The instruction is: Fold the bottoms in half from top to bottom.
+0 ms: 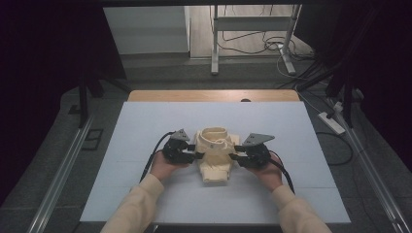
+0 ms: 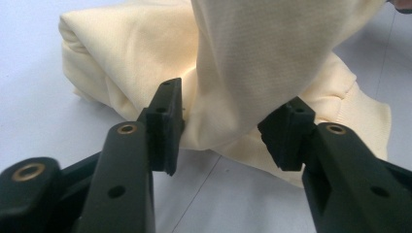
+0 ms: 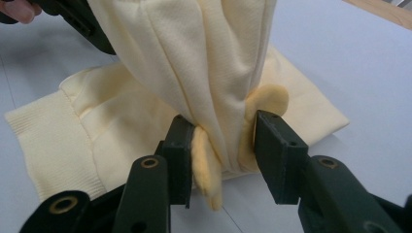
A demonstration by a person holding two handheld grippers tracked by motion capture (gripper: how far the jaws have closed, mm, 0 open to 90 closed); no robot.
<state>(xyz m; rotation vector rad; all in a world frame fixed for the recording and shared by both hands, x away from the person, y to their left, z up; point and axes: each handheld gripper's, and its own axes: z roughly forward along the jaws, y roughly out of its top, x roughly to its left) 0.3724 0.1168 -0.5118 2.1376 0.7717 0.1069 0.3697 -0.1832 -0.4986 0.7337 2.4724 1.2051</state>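
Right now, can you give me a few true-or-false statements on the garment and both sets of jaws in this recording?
1. The garment is pale yellow. True.
2. It lies spread out flat. False: it is bunched in a folded heap, with a part standing up at the middle.
3. The left gripper has cloth between its jaws. True, though the right-hand jaw stands clear of it.
4. The right gripper works at the far table edge. False: it is at the garment's side, near the table's middle.
5. The table top is dark wood. False: its cover is light blue-white.
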